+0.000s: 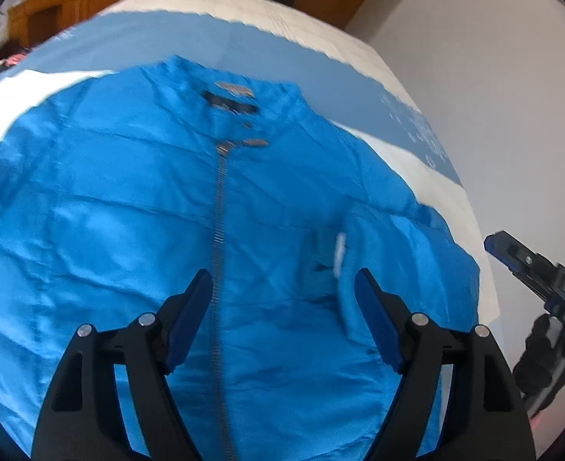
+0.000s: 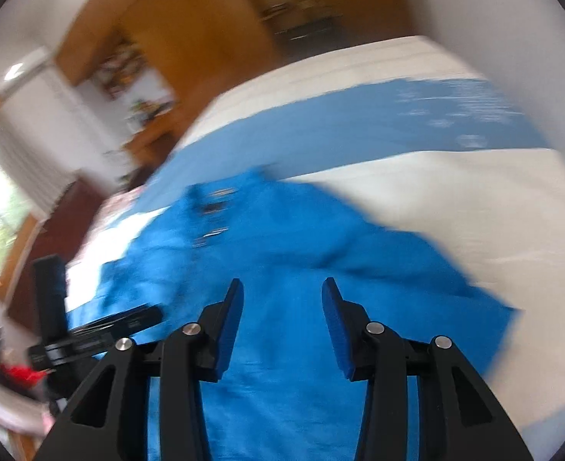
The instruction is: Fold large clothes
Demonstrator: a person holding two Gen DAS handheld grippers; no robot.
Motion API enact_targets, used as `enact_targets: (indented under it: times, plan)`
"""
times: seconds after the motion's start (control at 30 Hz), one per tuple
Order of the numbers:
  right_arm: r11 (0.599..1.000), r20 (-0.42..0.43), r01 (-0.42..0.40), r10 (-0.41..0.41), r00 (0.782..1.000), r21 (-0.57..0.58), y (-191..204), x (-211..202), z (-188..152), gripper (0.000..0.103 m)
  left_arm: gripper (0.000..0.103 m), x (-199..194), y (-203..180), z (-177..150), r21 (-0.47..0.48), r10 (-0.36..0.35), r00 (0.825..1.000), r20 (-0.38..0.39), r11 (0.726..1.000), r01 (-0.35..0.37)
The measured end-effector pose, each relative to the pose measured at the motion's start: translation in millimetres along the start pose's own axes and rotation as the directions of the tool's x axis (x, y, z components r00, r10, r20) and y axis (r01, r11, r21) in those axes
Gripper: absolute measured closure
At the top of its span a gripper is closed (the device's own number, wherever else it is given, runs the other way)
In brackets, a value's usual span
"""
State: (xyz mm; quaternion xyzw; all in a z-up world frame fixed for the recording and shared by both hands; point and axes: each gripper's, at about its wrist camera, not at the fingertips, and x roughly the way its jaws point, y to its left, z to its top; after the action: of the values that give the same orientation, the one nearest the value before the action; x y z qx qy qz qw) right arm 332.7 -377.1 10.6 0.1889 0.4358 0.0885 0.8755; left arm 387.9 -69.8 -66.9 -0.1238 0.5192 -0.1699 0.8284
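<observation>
Both claws, left gripper (image 1: 282, 299) and right gripper (image 2: 280, 301), hang released over the jacket (image 1: 167, 211); probably pinch one sleeve edge first, fold inward

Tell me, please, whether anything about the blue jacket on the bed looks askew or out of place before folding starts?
Mostly tidy: the blue jacket lies front-up on the bed, zipped nearly to the collar. One sleeve is folded in across the chest rather than spread out, and the fabric is wrinkled. No damage shows.
</observation>
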Motion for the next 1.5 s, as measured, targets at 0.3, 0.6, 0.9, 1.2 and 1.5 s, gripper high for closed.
enact_targets:
  times: [0.3,0.6,0.9,1.2,1.5]
  plan:
    - [0.948,0.003,0.225,-0.232,0.973,0.223,-104.0,-11.3,3.4,0.059,0.058,71.8,-51.4,3.8,0.05,-0.027,0.984,-0.175,0.998,0.037]
    - [0.946,0.063,0.111,-0.136,0.989,0.304,-132.0,-25.5,5.7,0.059,0.088,15.3,-33.4,10.0,0.023,0.031,0.995,0.092,0.999,-0.033]
    - [0.981,-0.076,-0.083,0.097,0.992,0.173,-73.0,33.6,-3.0,0.059,0.088,-46.5,51.5,20.9,-0.112,0.233,0.947,0.219,0.971,-0.213]
    - [1.0,-0.134,-0.004,0.006,0.991,0.013,-29.7,68.3,-17.4,0.059,0.086,-46.0,123.5,26.2,-0.203,0.374,0.915,0.149,0.918,-0.342]
    - [0.994,-0.179,0.102,-0.108,0.978,-0.042,-25.5,91.9,-29.4,0.058,0.072,-38.9,156.9,21.4,-0.228,0.353,0.93,0.105,0.919,-0.323]
